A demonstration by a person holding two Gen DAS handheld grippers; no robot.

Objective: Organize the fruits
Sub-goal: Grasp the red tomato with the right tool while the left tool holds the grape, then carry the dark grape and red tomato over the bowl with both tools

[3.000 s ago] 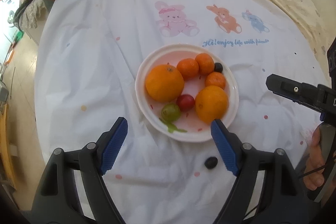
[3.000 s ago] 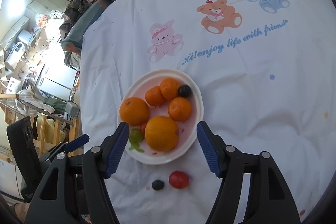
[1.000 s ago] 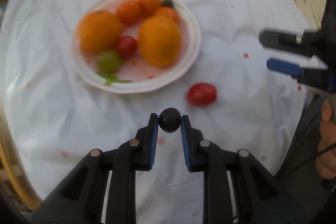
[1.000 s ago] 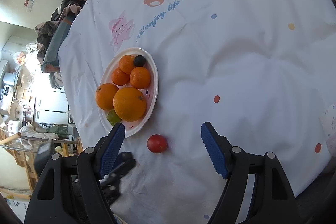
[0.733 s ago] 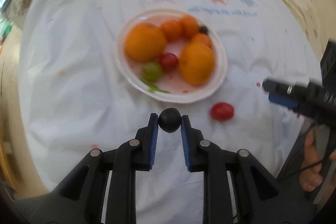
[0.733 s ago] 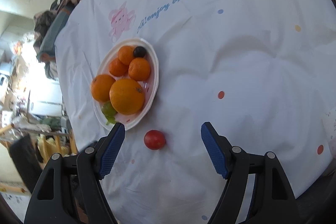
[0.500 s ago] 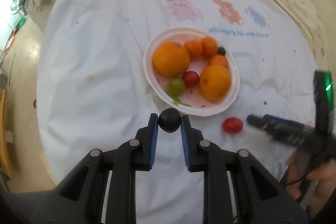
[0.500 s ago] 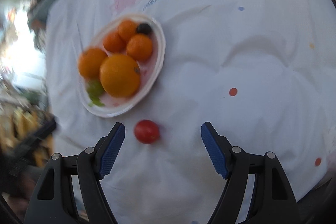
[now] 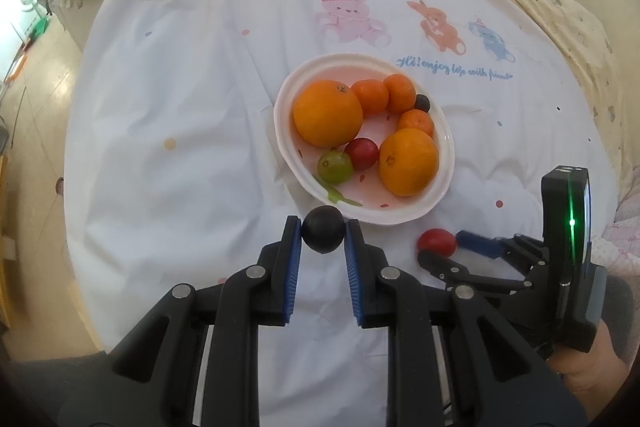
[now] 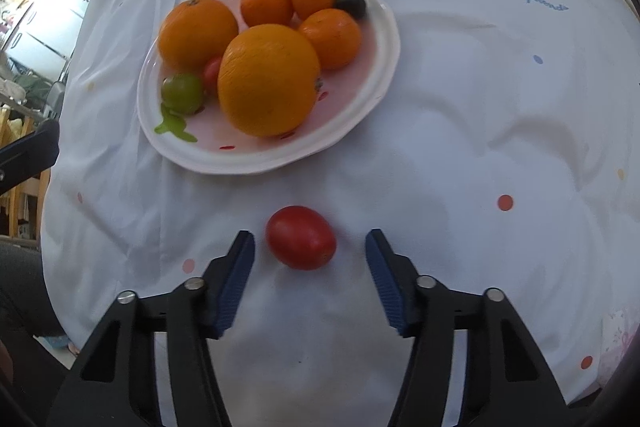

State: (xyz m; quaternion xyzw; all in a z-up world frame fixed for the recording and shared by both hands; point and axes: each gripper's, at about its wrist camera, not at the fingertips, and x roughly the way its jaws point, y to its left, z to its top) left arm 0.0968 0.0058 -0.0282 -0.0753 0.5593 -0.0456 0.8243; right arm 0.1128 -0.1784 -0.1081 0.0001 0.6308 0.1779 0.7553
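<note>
Left gripper (image 9: 323,233) clenched on a dark round fruit (image 9: 323,229), pinched between the blue pads (image 9: 295,247) at their tips. Held just short of the near rim of the white plate (image 9: 447,143), above the white printed cloth (image 9: 180,99).

Right gripper (image 10: 310,253) pointed steeply down at the cloth, jaws closing. Red tomato (image 10: 301,237) lying on the cloth between the fingers, nearer the left finger, touched by neither pad. Same tomato (image 9: 437,241) seen from the left wrist just off the plate's near edge, with the right gripper's (image 9: 442,247) fingers either side of it.

On the plate (image 10: 390,43): two large oranges, one nearer (image 10: 269,79) and one toward the left (image 10: 197,31); three small mandarins (image 10: 331,37) clustered at the far side; a second dark fruit (image 10: 350,4) against the far rim beside the mandarins; a green tomato (image 10: 182,93) near the left rim; a small red tomato (image 10: 212,73) wedged between the green one and the oranges. Green smear or leaf scrap (image 10: 174,127) on the plate below the green tomato, cannot tell which.

Cartoon animals and blue lettering (image 9: 454,69) printed on the cloth beyond the plate.
</note>
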